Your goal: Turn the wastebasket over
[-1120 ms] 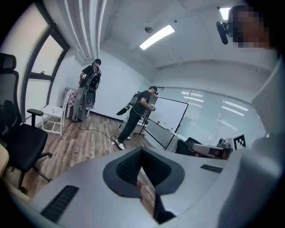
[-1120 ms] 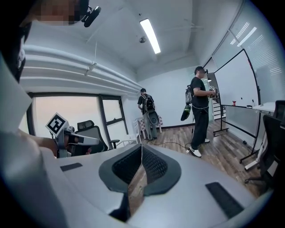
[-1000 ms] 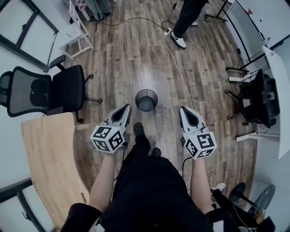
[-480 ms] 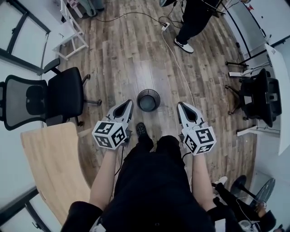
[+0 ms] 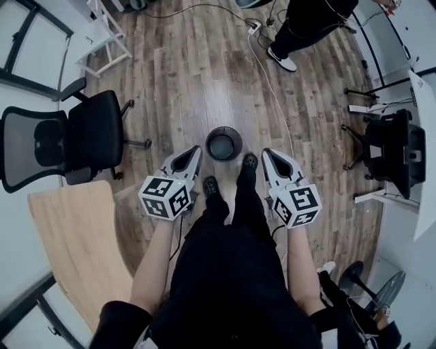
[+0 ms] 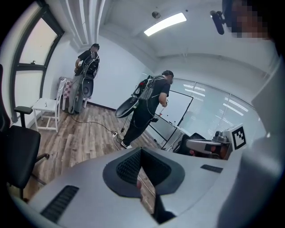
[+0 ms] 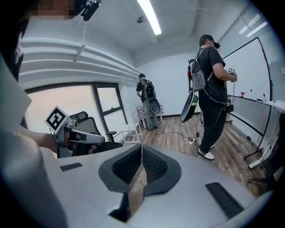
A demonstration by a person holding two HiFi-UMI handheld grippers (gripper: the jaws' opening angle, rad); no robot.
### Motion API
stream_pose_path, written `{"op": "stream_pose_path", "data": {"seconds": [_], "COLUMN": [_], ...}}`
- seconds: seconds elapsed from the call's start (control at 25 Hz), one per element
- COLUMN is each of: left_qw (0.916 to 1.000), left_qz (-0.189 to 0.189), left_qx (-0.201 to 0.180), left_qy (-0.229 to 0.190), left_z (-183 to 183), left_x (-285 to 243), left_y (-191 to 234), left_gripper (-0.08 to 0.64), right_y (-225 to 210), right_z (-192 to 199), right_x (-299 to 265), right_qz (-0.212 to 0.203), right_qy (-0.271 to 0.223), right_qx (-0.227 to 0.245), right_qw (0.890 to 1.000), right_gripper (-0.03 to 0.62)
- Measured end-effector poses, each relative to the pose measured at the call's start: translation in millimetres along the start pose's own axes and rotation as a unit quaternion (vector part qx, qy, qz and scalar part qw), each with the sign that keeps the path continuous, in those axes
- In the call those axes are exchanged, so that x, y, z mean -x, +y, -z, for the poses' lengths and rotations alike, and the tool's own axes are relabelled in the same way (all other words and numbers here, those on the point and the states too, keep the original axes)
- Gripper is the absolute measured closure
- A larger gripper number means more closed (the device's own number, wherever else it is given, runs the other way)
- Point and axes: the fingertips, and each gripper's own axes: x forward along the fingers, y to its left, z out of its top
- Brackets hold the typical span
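Note:
A black mesh wastebasket [image 5: 224,143] stands upright on the wood floor, its open mouth up, just ahead of my feet. My left gripper [image 5: 192,151] hangs to its left, shut and empty, the tip close beside the rim. My right gripper [image 5: 266,154] hangs to its right, also shut and empty. Neither touches the basket. In the left gripper view the left gripper [image 6: 140,151] has its jaws together and the basket is hidden behind them. The right gripper view shows the right gripper [image 7: 141,147] the same way.
A black office chair [image 5: 65,142] stands at the left, with a wooden desk [image 5: 75,238] below it. A white cable [image 5: 269,82] runs across the floor past the basket. A person [image 5: 310,20] stands far ahead. Another chair [image 5: 392,150] is at the right.
I have stepped forward, so the wastebasket now lies closer, between the two gripper tips. My right foot has come up beside the basket. Both grippers stayed shut.

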Motion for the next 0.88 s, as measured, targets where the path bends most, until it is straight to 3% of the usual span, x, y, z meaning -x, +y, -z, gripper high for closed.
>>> {"op": "stream_pose_path", "data": {"seconds": [0.36,0.88], "left_qw": [0.9975,0.9842], "left_qz": [-0.038,-0.124], "left_qx": [0.055,0.117], "left_qy": [0.025,0.049], "left_z": [7,43], "left_x": [-41,-110], "left_y": [17,24], "left_gripper": [0.543,0.543], "right_y": [-37,-91], "right_z": [11,42], "right_x": [-48,-119], "right_qz": [-0.023,-0.131], "right_qy": [0.036,0.124], "right_qx": [0.022,0.058], "right_qw": [0.999,0.982], "right_gripper": [0.558,0.558]}}
